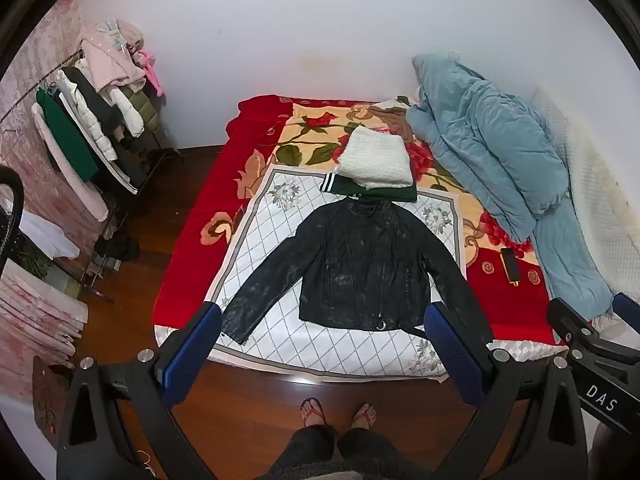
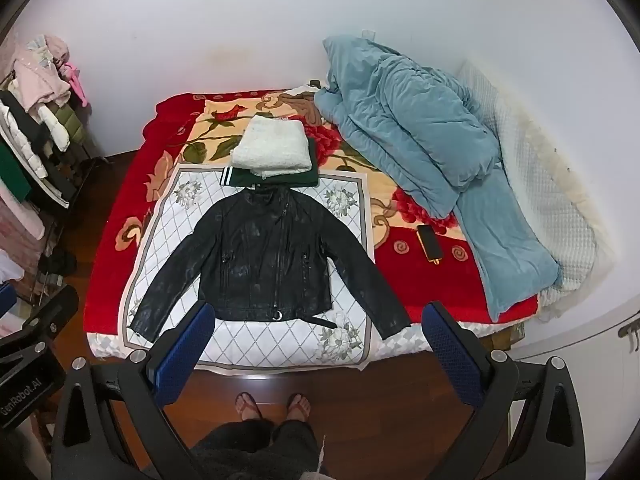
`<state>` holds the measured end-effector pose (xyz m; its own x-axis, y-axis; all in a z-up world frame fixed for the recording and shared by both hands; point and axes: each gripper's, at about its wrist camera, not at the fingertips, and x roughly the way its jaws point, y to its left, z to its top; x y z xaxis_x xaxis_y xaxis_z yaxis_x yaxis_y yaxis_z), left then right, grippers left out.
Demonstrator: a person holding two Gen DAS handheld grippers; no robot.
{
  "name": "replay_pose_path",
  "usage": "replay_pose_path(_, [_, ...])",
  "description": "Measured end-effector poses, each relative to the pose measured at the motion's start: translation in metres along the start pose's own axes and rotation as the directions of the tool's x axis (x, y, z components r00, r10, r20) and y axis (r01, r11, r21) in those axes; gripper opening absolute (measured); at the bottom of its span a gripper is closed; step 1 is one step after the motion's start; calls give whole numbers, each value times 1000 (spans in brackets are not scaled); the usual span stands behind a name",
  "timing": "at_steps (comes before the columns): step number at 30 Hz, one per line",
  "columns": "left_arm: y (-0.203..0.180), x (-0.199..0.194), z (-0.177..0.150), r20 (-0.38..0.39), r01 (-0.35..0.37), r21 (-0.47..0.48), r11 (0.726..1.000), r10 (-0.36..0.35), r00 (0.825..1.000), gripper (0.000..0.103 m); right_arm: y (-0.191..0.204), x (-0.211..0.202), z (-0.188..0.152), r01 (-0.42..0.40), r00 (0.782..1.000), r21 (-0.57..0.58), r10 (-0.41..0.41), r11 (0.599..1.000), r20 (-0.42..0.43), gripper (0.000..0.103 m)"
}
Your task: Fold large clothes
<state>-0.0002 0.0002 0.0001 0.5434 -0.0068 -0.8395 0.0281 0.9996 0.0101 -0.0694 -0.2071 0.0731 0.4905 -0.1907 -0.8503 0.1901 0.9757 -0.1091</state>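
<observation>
A black leather jacket (image 1: 360, 268) (image 2: 264, 260) lies flat, front up, on a white quilted mat (image 1: 276, 216) (image 2: 168, 220) on the bed, both sleeves spread out and down. Behind its collar sit a folded white fluffy garment (image 1: 376, 158) (image 2: 274, 150) on a folded dark green one (image 1: 372, 192) (image 2: 280, 178). My left gripper (image 1: 324, 344) hangs open above the bed's near edge, well short of the jacket, nothing between its blue pads. My right gripper (image 2: 316, 340) is open too, likewise high and empty. Each gripper shows at the edge of the other's view.
A red floral blanket (image 1: 192, 248) (image 2: 116, 216) covers the bed. A blue duvet (image 1: 492, 152) (image 2: 408, 128) is heaped at the right, a phone (image 1: 510, 266) (image 2: 430, 240) beside it. A clothes rack (image 1: 92, 120) stands at left. The person's feet (image 1: 340, 412) (image 2: 272, 404) stand on the wooden floor.
</observation>
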Motion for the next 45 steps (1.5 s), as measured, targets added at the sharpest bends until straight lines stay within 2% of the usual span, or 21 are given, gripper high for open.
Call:
replay_pose_path(18, [-1,-1,-1,-1,4,-1,1000,-4,1000,103,2,-12,-5,6,1000,-4,-6,1000,9,103])
replay_pose_path(26, [-4,-13,-5,1,2,-4,1000,-2,1000,103,7,-17,-7,8,1000,-7,-8,1000,13,103])
replay_pose_path(34, [5,-15,-7,6,2,-6,1000,-2,1000,103,12,-20,-5,5,1000,-9,-5,1000,16,103])
replay_pose_path(36, [20,-15,-7,5,5,-15,1000,-5,1000,103,12,-22,-2,4,1000,-7,-4,1000,17,103])
replay_pose_path(45, [22,-16,-6,7,4,-15,1000,-4,1000,103,11,-24,1,9,1000,-5,-9,1000,19,103])
